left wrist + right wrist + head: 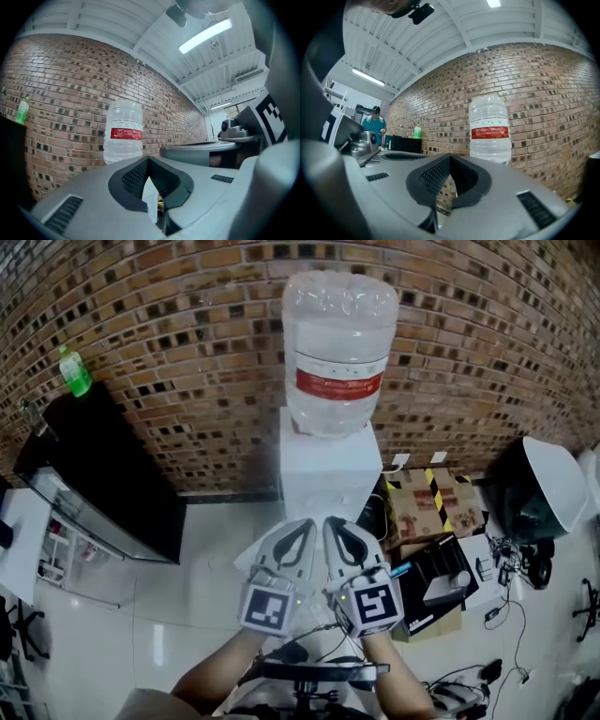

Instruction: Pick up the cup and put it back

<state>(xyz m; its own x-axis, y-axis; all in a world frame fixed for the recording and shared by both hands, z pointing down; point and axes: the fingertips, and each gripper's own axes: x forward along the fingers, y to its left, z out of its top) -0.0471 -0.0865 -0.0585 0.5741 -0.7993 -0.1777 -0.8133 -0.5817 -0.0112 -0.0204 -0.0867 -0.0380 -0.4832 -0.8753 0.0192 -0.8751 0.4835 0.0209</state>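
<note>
No cup shows in any view. My left gripper (304, 525) and right gripper (331, 522) are held side by side, both shut and empty, pointing at a white water dispenser (323, 470) that carries a large clear bottle with a red label (339, 352). The dispenser stands against a brick wall just beyond the jaw tips. In the left gripper view the closed jaws (147, 161) sit below the bottle (123, 133), with the right gripper's body at the right edge. In the right gripper view the closed jaws (450, 159) lie left of the bottle (490, 129).
A black cabinet (103, 474) with a green bottle (74, 371) on it stands at the left. A cardboard box (427, 498), black cases and cables (506, 563) crowd the floor at the right. A person in a teal top (374, 123) stands far off.
</note>
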